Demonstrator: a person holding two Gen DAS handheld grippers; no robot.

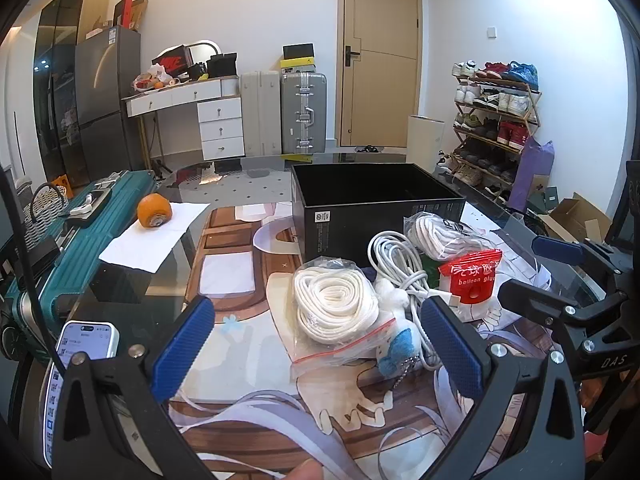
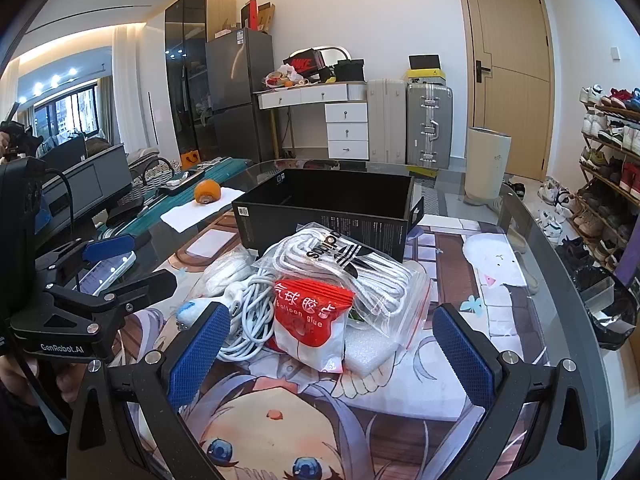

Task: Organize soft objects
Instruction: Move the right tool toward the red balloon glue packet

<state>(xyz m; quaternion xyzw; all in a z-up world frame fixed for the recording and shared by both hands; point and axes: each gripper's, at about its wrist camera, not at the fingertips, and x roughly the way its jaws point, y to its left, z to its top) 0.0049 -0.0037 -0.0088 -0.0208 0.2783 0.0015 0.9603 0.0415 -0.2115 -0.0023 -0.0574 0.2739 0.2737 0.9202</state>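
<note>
A pile of soft things lies on the glass table in front of an open black box (image 1: 372, 208) (image 2: 332, 208). It holds a zip bag of white laces (image 1: 336, 308), a white cable (image 1: 400, 264) (image 2: 252, 312), a red and white balloon glue packet (image 1: 472, 280) (image 2: 312, 320), an Adidas bag of laces (image 2: 344, 264) (image 1: 440, 236) and a small white and blue plush (image 1: 396, 340) (image 2: 192, 310). My left gripper (image 1: 320, 348) is open, just short of the lace bag. My right gripper (image 2: 332, 352) is open around the glue packet, not touching it.
An orange (image 1: 154, 211) sits on white paper at the table's left. A phone (image 1: 80, 364) lies at the near left edge. A teal suitcase (image 1: 60, 248) stands left of the table, a shoe rack (image 2: 608, 168) to the right. White foam (image 2: 372, 350) lies under the bags.
</note>
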